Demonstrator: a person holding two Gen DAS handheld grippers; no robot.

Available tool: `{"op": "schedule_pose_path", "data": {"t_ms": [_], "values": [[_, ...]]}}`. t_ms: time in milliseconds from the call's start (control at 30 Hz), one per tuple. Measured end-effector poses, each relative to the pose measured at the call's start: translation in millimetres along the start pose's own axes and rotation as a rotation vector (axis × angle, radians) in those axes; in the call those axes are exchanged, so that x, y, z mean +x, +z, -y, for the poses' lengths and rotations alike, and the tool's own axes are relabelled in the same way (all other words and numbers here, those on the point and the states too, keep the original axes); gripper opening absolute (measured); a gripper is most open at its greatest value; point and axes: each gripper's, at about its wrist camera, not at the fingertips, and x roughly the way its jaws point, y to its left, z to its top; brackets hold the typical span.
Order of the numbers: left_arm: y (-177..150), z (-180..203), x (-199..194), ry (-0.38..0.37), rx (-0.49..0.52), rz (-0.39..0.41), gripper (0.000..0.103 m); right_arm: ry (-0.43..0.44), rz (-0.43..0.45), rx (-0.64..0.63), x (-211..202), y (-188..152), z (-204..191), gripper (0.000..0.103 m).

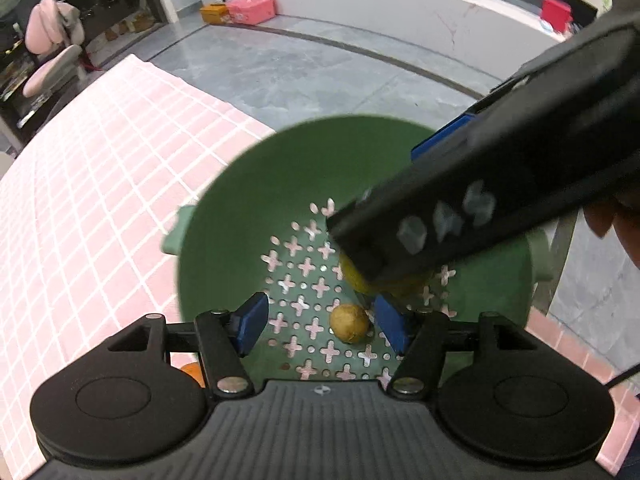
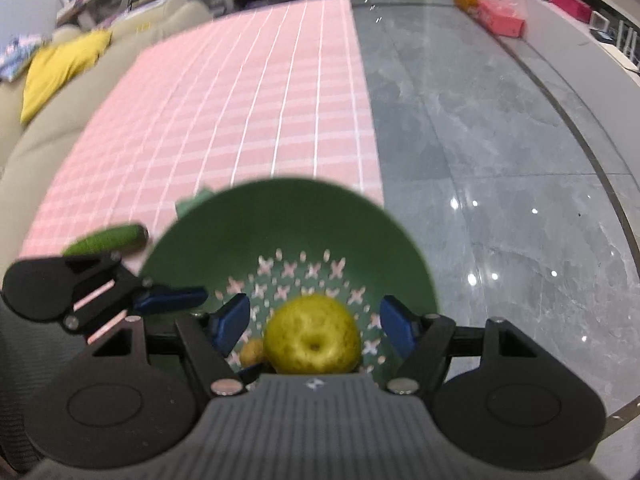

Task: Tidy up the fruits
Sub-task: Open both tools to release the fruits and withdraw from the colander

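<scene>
A green colander (image 1: 248,184) with cross-shaped holes stands at the edge of a pink checked cloth (image 1: 100,200). On its floor lies a small brown-yellow fruit (image 1: 350,323), between the fingers of my left gripper (image 1: 320,316) and close to the right pad. That gripper is open and not pressing it. In the right wrist view a large yellow-green fruit (image 2: 312,336) sits in the colander (image 2: 280,220) between the blue pads of my right gripper (image 2: 316,316). A gap shows on both sides, so that gripper is open. The small fruit (image 2: 252,352) lies beside the large one.
The right gripper's black housing (image 1: 500,184) crosses over the colander and hides most of the large fruit (image 1: 356,276). A green cucumber (image 2: 108,240) lies on the cloth to the colander's left. An orange thing (image 1: 192,372) peeks out under the left gripper. Grey floor lies beyond the table edge.
</scene>
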Motion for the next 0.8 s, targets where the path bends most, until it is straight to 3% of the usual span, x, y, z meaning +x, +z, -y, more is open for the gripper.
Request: {"op": "schedule_pose_path", "data": {"t_ms": [233, 467, 800], "values": [[-15.5, -25.4, -57.7, 0.002, -0.142, 0.089, 0.073, 0.037, 0.116, 0.063, -44.3, 1.5, 7.5, 0.067], [-73.4, -48.8, -107.9, 0.039, -0.382, 0.124, 0.074, 0.048, 0.189, 0.05, -77.5, -11.1, 1.5, 0.067], [-149.3, -45.6, -149.0, 0.07, -0.499, 0.112, 0.074, 0.07, 0.241, 0.027, -115.6, -58.7, -16.6, 0.067]]}}
